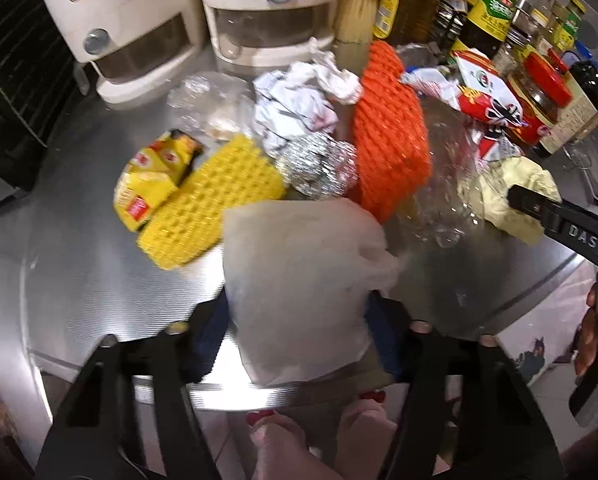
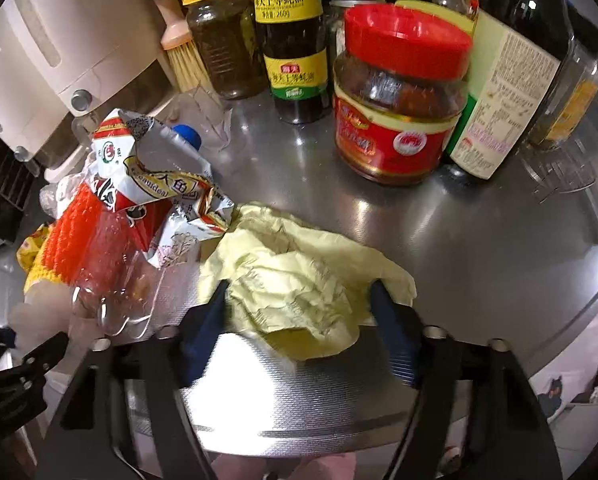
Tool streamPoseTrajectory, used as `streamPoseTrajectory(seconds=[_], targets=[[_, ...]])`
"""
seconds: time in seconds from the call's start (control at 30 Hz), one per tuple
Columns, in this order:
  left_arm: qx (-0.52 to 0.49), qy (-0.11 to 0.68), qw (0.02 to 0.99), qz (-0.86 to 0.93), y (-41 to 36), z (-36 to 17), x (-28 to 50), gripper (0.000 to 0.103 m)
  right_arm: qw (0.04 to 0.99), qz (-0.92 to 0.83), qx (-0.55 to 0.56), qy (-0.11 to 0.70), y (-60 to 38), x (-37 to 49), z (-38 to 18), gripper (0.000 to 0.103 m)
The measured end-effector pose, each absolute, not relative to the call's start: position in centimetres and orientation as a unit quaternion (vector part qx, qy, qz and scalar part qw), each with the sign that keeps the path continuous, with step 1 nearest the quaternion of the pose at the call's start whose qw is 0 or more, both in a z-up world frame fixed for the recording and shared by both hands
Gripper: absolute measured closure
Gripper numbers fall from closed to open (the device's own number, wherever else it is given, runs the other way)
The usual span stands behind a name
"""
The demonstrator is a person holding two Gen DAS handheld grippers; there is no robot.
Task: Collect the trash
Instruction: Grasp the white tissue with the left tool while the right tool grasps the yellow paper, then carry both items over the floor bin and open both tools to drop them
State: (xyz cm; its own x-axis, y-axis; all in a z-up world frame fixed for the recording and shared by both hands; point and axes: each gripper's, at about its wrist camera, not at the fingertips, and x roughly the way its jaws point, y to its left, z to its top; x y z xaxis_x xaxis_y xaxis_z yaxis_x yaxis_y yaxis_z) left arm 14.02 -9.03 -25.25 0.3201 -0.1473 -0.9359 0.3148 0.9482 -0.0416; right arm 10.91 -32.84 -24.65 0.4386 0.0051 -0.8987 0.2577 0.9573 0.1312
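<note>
A pile of trash lies on the steel counter (image 1: 79,280). My left gripper (image 1: 299,320) has its fingers either side of a translucent white plastic bag (image 1: 299,280) near the counter's front edge. Behind the bag lie yellow foam netting (image 1: 207,204), a yellow wrapper (image 1: 151,176), foil balls (image 1: 319,164), crumpled white paper (image 1: 295,108), orange foam netting (image 1: 387,132) and a clear plastic bottle (image 1: 447,184). My right gripper (image 2: 299,320) stands open around a crumpled pale yellow paper (image 2: 299,276), also in the left wrist view (image 1: 511,192). A red and white snack bag (image 2: 159,184) lies to its left.
Two cream appliances (image 1: 139,20) stand at the back left. Sauce bottles and jars line the back right, among them a red-lidded jar (image 2: 399,100) and a dark oyster sauce bottle (image 2: 291,40). A pastry brush (image 1: 357,4) leans there. The counter's front edge (image 2: 299,444) is close.
</note>
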Motion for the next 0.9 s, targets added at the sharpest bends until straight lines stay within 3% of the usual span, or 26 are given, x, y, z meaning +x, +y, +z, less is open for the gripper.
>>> streamPoseTrajectory(seconds=[0.1, 0.23, 0.33, 0.9], targets=[[0.066, 0.567, 0.807, -0.154, -9.2, -25.4, 13.8, 0.073, 0.841, -0.074, 0.119, 0.523, -33.0, 10.8, -24.8, 0.050], [0.067, 0.558, 0.811, -0.162, -9.3, -25.0, 12.8, 0.085, 0.843, -0.078, 0.116, 0.520, -32.6, 9.9, -24.2, 0.061], [0.057, 0.552, 0.816, -0.163, -9.1, -24.4, 11.7, 0.087, 0.842, -0.082, 0.117, 0.520, -32.7, 8.9, -23.6, 0.065], [0.036, 0.545, 0.823, -0.159, -6.4, -23.1, 3.3, 0.091, 0.842, -0.101, 0.119, 0.517, -31.5, -0.8, -22.3, 0.066]])
